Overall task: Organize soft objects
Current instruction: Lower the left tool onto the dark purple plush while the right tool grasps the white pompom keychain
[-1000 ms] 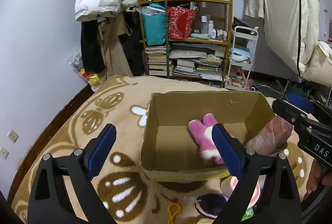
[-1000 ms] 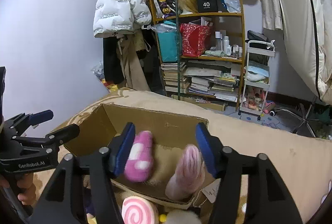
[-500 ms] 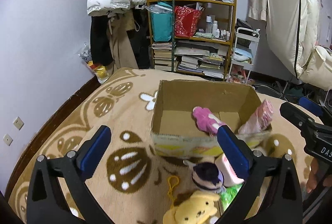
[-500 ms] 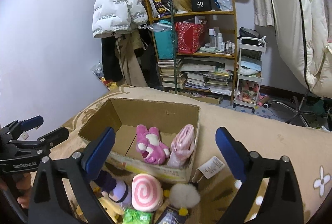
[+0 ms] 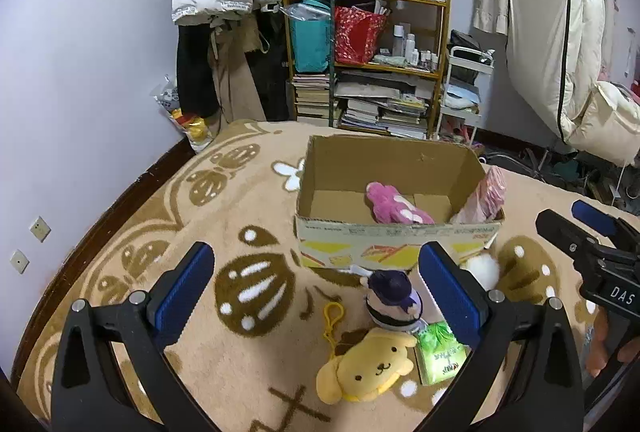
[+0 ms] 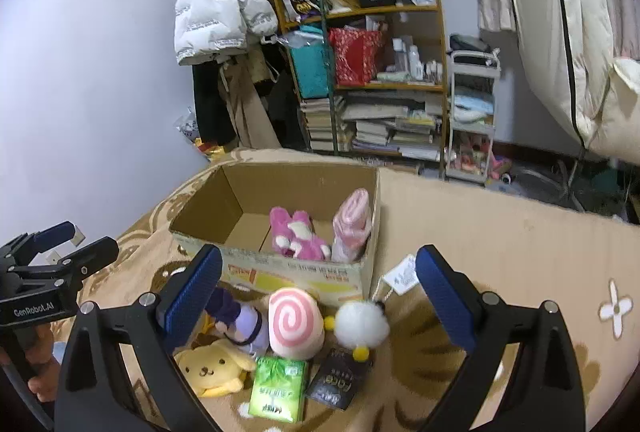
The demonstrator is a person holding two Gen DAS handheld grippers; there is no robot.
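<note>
An open cardboard box point(image 5: 396, 242) point(image 6: 296, 274) stands on the patterned blanket. Inside lie a magenta plush point(image 5: 394, 207) point(image 6: 296, 237) and a pink rolled cloth point(image 5: 486, 196) point(image 6: 352, 222) leaning on the right wall. In front of the box lie a yellow dog plush point(image 5: 366, 366) point(image 6: 214, 370), a purple-hatted doll point(image 5: 394, 298) point(image 6: 236, 316), a pink swirl plush point(image 6: 295, 322) and a white pompom point(image 6: 362, 324) point(image 5: 482, 268). My left gripper point(image 5: 316, 294) and right gripper point(image 6: 320, 296) are both open and empty, held above the toys in front of the box.
A green tissue pack point(image 6: 278, 388) point(image 5: 440, 352) and a dark packet point(image 6: 340, 378) lie beside the toys. A yellow keyring clip point(image 5: 334, 318) lies on the blanket point(image 5: 240, 200). A cluttered bookshelf point(image 5: 368, 64), a white cart point(image 5: 460, 92) and hanging coats stand beyond the bed.
Both grippers have pulled back from the box and opened wider. The pink rolled cloth now rests in the box, and the toys in front of the box have come into view.
</note>
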